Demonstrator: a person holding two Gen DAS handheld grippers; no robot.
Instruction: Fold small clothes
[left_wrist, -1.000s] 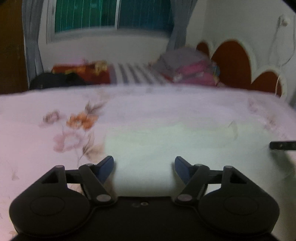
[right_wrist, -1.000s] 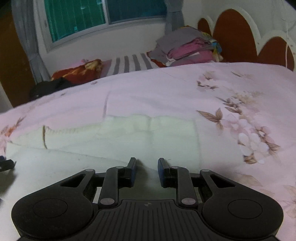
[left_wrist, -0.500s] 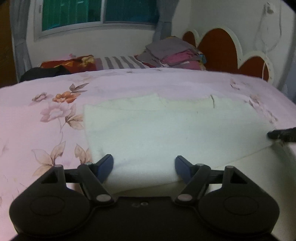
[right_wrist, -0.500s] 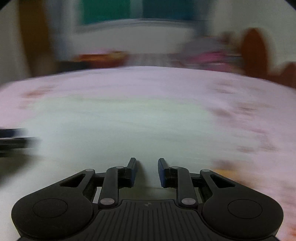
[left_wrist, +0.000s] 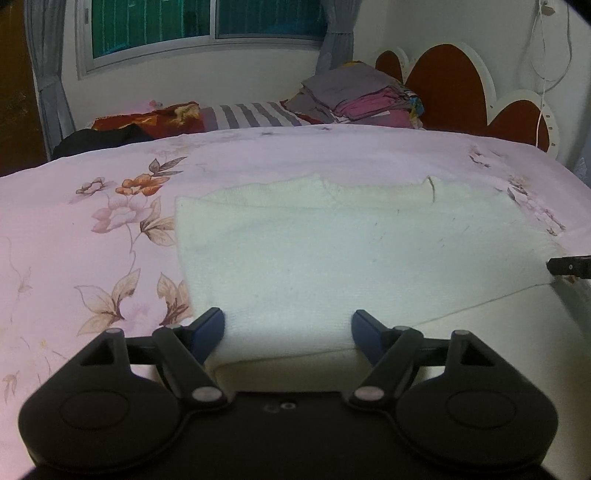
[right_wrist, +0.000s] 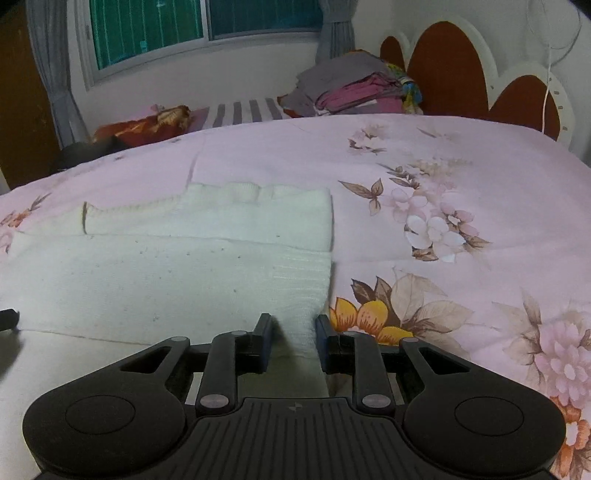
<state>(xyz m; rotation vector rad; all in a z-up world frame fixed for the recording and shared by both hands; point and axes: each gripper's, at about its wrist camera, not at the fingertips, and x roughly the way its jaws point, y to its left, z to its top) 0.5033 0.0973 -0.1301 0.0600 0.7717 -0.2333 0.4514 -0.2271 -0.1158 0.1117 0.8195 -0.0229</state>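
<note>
Here the left claw (left_wrist: 288, 326) stands wide with the white knit (left_wrist: 332, 258) between its fingers, ungripped, while the right claw (right_wrist: 293, 341) stands narrow, nipping a fold of the knit's corner. That thin nip could slip, dropping the fold. Only the right view shows the corner.

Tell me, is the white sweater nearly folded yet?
Partly. The white knitted sweater already shows one layer folded over on the pink flowered bedsheet. The right gripper pinches its near corner; the left gripper straddles the near edge, jaws wide. Bringing that edge over and flattening it remains.
</note>
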